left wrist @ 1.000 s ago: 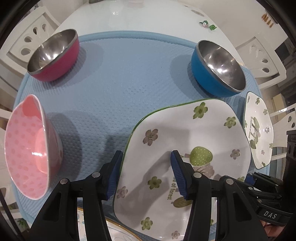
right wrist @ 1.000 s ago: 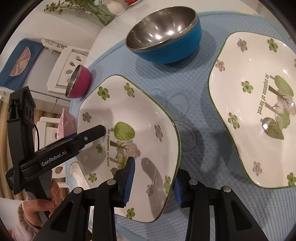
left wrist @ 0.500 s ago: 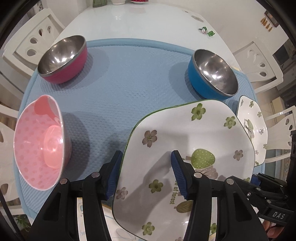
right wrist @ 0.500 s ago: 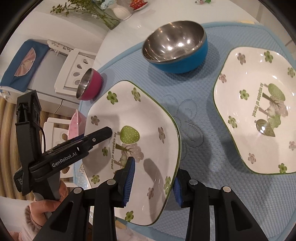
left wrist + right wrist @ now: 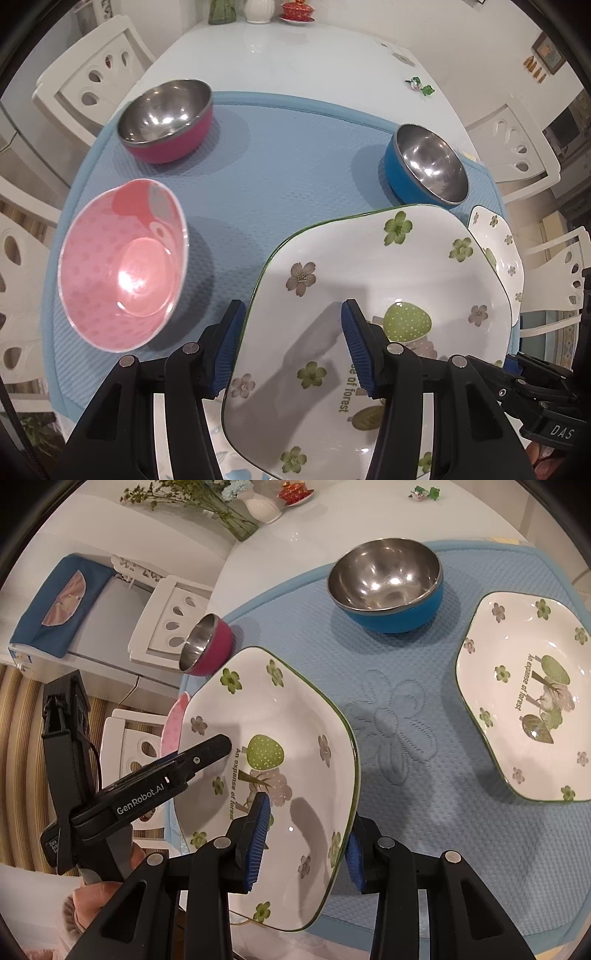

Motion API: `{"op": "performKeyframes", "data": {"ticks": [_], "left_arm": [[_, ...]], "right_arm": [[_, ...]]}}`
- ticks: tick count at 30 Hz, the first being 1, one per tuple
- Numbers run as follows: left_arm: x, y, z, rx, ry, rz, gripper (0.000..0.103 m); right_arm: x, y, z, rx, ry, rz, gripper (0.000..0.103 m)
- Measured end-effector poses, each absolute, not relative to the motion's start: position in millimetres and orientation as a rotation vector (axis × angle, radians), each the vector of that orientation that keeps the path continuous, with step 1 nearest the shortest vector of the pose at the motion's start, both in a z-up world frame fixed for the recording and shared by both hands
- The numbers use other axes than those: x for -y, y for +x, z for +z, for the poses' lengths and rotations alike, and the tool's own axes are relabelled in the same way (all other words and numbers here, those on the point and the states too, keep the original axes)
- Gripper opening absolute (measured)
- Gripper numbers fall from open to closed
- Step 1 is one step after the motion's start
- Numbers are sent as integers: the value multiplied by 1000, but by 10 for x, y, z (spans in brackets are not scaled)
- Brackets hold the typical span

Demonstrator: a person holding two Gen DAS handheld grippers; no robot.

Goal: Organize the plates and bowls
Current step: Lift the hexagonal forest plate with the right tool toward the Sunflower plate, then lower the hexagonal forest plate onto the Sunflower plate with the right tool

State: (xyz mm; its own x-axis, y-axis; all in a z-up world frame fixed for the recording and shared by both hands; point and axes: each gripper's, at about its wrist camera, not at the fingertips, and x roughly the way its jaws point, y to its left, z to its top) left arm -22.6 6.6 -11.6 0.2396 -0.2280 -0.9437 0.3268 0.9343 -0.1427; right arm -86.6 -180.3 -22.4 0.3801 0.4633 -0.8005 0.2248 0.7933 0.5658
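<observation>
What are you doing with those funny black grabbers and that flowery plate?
A person is tidying plates and bowls using two hand-held grippers. Both the left gripper and the right gripper are clamped on one flowery plate, each gripping an opposite edge, holding it above the blue mat. A second flowery plate sits on the mat, along with a blue bowl, a magenta bowl and a pink dotted bowl, none of them being touched.
</observation>
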Motion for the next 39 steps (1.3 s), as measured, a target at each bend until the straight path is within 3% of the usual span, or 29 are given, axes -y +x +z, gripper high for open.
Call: {"op": "performKeyframes", "data": {"ticks": [20, 39], "left_arm": [[-1005, -309, 137, -1244, 5, -300, 50], [-1753, -477, -31, -1282, -19, -289, 50]], "right_arm": [[982, -780, -19, -1201, 616, 258, 37], [253, -869, -239, -1263, 636, 288, 37]]}}
